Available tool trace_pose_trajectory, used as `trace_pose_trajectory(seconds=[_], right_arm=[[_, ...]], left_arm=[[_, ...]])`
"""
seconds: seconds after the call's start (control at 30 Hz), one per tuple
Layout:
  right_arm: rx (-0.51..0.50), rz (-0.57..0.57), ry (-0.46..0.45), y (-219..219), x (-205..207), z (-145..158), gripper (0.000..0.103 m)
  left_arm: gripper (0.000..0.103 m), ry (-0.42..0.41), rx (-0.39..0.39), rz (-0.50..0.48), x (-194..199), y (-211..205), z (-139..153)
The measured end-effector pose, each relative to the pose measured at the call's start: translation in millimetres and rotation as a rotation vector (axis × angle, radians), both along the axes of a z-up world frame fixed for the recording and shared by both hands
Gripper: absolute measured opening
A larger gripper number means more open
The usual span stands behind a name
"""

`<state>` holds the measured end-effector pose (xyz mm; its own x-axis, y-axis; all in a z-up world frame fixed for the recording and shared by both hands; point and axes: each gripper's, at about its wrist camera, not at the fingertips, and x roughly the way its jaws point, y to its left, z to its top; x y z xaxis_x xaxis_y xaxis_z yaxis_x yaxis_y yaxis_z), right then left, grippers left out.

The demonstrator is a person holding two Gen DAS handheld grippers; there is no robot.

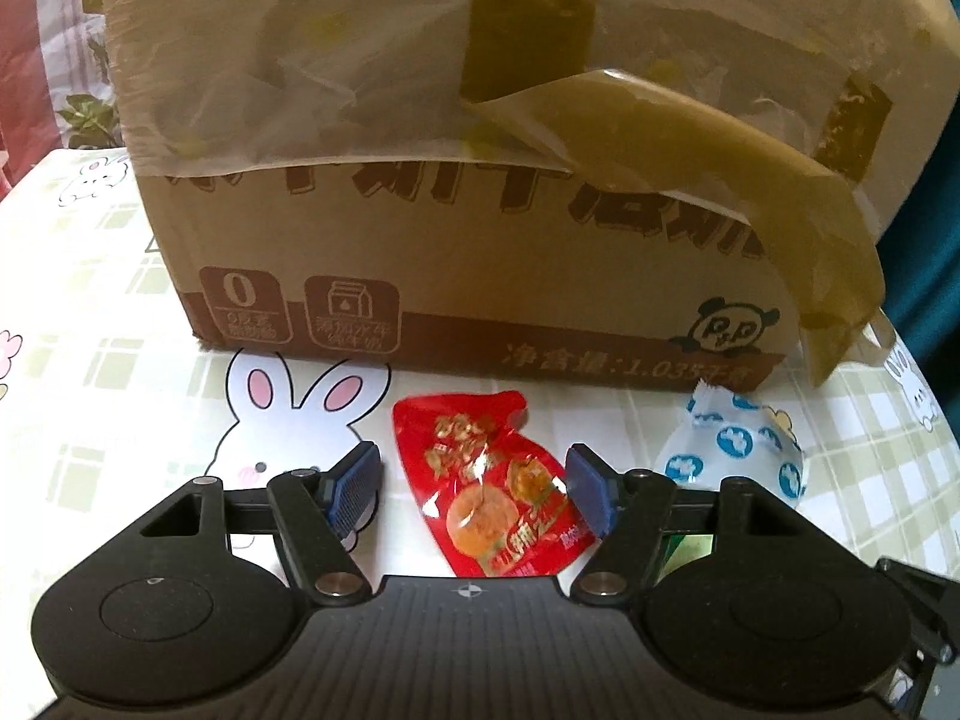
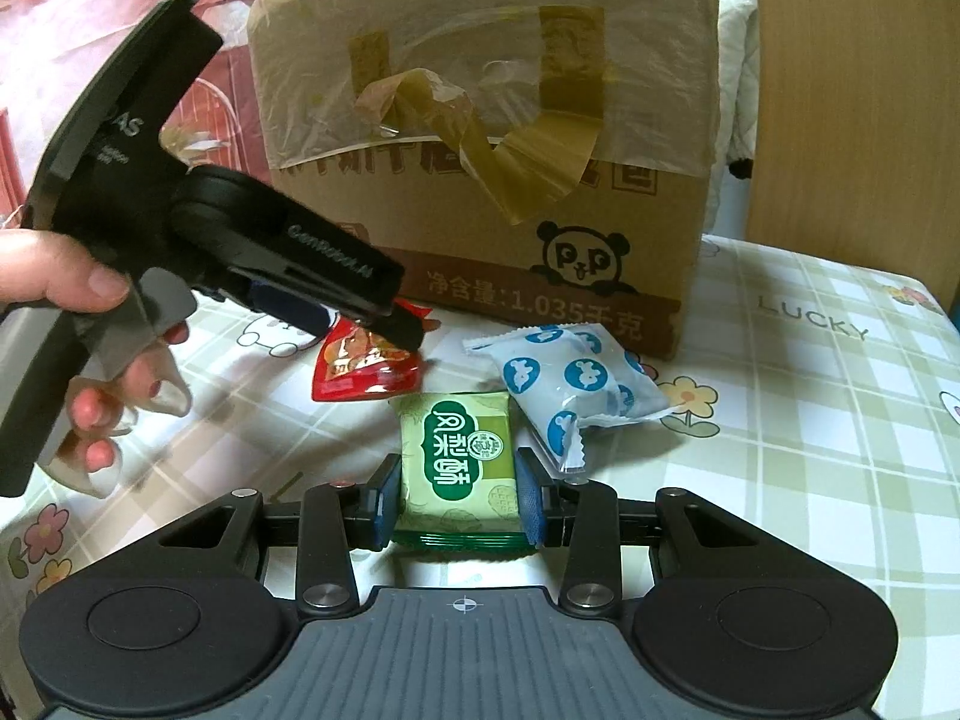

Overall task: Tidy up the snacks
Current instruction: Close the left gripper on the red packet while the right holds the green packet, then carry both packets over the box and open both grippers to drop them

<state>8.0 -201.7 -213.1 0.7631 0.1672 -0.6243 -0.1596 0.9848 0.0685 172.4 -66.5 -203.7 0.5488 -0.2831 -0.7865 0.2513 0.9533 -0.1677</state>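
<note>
Up close in the left wrist view, the left gripper stands with its blue pads wide on either side of a red snack pouch lying flat on the checked tablecloth. The left pad is clear of the pouch; the right pad sits at its edge, and whether it touches is hard to tell. A cardboard box fills the far side, its loose tape drooping at the right. A white-and-blue packet lies to the right, near the box. Bare cloth runs off to the left.

From the right wrist view, the right gripper is closed narrowly on a green pastry packet, both pads pressing its sides. The white-and-blue packet lies just beyond on the right, its near end beside the green packet. The left gripper, held by a hand, reaches down over the red pouch. Only this view shows the open cloth on the right and the table's right edge.
</note>
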Motion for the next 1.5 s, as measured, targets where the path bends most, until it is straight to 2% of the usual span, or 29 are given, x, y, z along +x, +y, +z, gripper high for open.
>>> trace_pose_trajectory(seconds=[0.17, 0.37, 0.5, 0.73, 0.9, 1.07, 1.23, 1.33, 1.5], right_arm=[[0.002, -0.001, 0.000, -0.2, 0.5, -0.6, 0.036], [0.000, -0.003, 0.000, 0.2, 0.8, -1.6, 0.036], [-0.001, -0.003, 0.000, 0.8, 1.0, -2.4, 0.036], [0.000, -0.003, 0.000, 0.5, 0.8, -2.5, 0.036], [-0.001, -0.003, -0.001, 0.2, 0.8, -2.7, 0.036], [0.001, -0.003, -0.001, 0.0, 0.7, -2.6, 0.036], [0.005, -0.003, 0.000, 0.0, 0.8, -2.4, 0.036], [0.008, -0.003, 0.000, -0.8, 1.0, -2.1, 0.036], [0.003, -0.004, -0.001, 0.4, 0.9, -2.4, 0.036]], left_arm=[[0.069, -0.006, 0.000, 0.009, 5.0, -4.0, -0.5], [0.069, 0.006, -0.008, -0.012, -11.5, 13.4, 0.1], [0.069, -0.003, 0.016, -0.005, -21.4, 28.0, -3.8], [0.068, 0.009, -0.023, 0.003, -21.7, 44.5, 2.3], [0.068, -0.038, -0.013, -0.061, -21.7, 33.5, 8.0], [0.068, -0.036, -0.011, -0.053, -9.9, 23.8, 4.3], [0.068, -0.045, 0.031, -0.068, -0.5, 8.4, -7.4], [0.054, -0.077, 0.085, -0.093, -5.5, 4.8, -9.9], [0.046, -0.073, 0.005, -0.091, -18.1, 19.3, -13.3]])
